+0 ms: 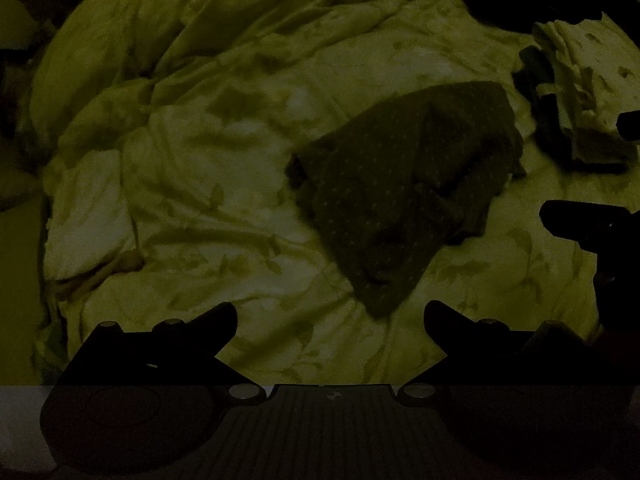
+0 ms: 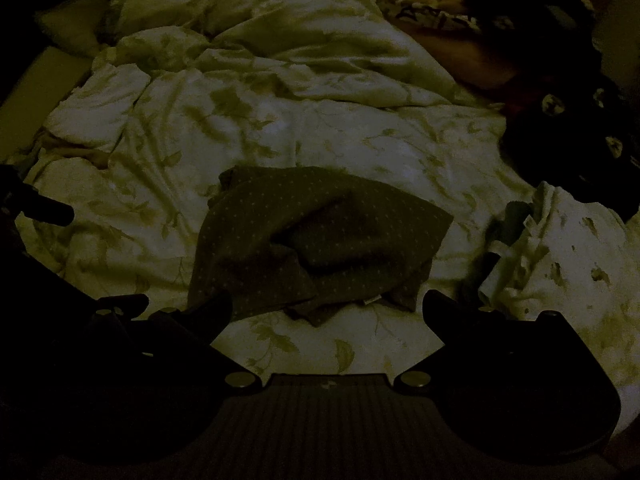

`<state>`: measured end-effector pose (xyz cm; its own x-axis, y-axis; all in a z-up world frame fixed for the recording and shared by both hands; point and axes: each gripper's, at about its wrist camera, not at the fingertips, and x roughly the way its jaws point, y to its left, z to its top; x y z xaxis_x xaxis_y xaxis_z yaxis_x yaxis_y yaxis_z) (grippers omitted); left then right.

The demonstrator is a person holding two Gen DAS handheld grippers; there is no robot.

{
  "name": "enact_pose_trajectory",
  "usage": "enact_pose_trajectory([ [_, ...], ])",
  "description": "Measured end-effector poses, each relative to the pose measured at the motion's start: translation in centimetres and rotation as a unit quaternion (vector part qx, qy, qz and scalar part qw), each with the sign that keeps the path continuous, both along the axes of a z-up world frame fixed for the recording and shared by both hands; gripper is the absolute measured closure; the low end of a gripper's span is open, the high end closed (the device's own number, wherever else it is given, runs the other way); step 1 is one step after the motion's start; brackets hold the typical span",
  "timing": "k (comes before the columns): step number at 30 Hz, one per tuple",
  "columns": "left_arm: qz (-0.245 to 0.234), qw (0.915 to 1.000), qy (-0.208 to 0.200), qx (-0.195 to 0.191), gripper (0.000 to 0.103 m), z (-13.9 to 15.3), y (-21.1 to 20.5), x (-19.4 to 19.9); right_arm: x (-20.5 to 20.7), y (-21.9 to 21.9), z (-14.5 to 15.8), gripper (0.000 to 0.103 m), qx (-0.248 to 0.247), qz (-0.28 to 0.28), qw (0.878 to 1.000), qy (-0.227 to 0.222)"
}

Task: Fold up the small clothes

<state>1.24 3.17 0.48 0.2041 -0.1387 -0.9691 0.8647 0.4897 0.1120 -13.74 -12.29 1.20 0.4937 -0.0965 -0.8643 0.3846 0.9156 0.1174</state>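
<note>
A small dark garment with a fine dot pattern (image 1: 404, 188) (image 2: 320, 240) lies crumpled on a pale leaf-print bedcover (image 1: 224, 184) (image 2: 280, 128). My left gripper (image 1: 331, 316) hovers open just short of the garment's near corner, with nothing between its fingers. My right gripper (image 2: 328, 308) is open too, its left fingertip close to the garment's near edge. The right gripper's dark fingers (image 1: 580, 220) show at the right edge of the left wrist view. The left gripper's finger (image 2: 44, 208) shows at the left edge of the right wrist view.
The scene is very dim. A folded pale patterned cloth (image 1: 588, 92) (image 2: 560, 264) lies to the right of the garment. A dark heap of fabric (image 2: 568, 132) sits at the far right. The bedcover bunches into thick folds (image 1: 180, 32) at the back.
</note>
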Motion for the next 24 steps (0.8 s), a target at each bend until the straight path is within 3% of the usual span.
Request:
enact_pose_trajectory([
  [16,-0.028,0.999,0.006,-0.033,0.0,-1.1,0.8,1.4,-1.3,0.3,0.4,0.002,0.003,-0.052,0.998,-0.026],
  [24,-0.022,0.9991,0.006,-0.035,0.0,-4.2,0.6,-0.1,-2.3,-2.3,-2.9,0.002,0.044,-0.061,0.997,-0.026],
])
